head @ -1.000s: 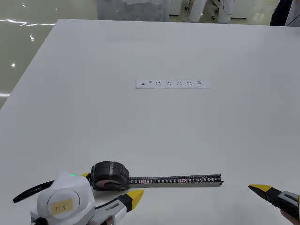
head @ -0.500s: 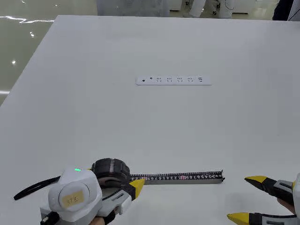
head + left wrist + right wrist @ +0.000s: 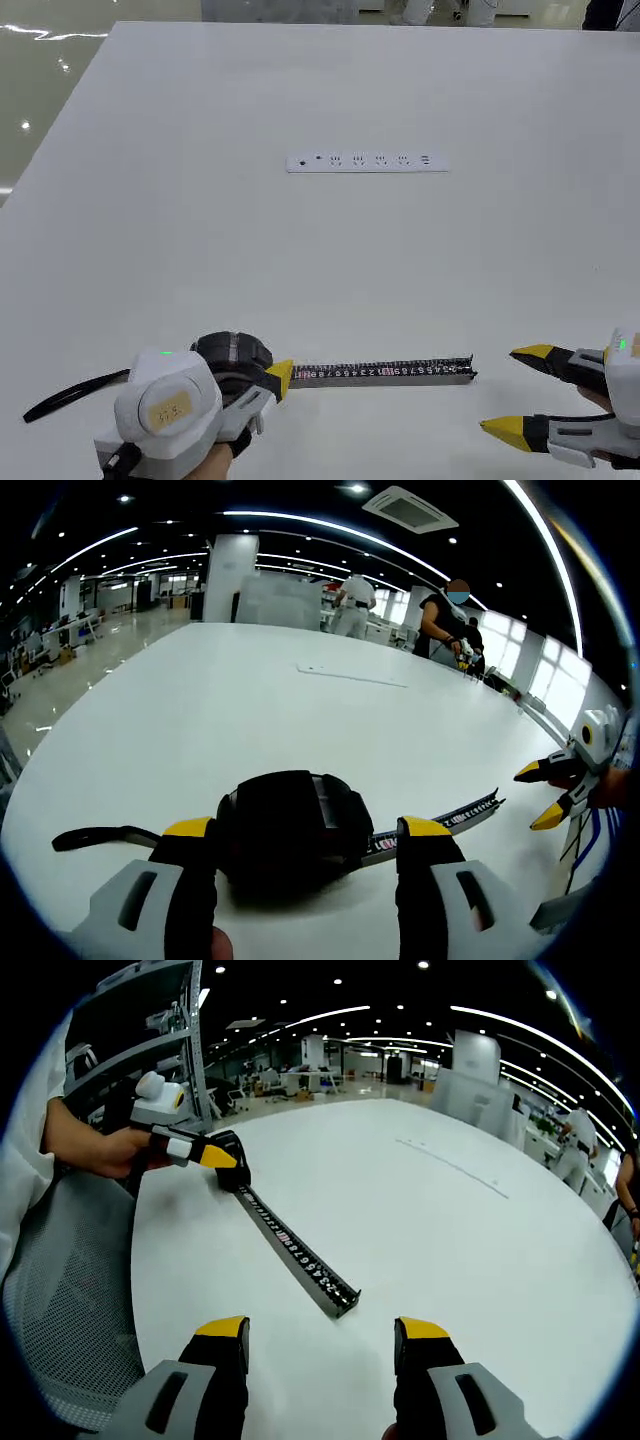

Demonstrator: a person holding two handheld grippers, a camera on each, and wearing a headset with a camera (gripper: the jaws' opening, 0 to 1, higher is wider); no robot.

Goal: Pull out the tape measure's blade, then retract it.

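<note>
- Black round tape measure case sits on white worktop, straddled by left hand-held gripper; can't tell if it's clamped.
- Dark graduated blade is partly out and lies flat.
- Right hand-held gripper has jaws apart, just off the blade's hook end.
- Likely the pull-out step; next move is to pinch the hook end while the case is held.

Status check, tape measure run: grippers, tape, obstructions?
Left gripper open, straddling tape measure case. Right gripper open, just short of blade tip. Blade out, flat on table. Power strip well clear.

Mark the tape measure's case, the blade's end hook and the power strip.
tape measure case (image 3: 232, 350): head view, top of housing.
blade end hook (image 3: 470, 368): head view, bent tip.
power strip (image 3: 367, 162): head view, its middle.
</note>
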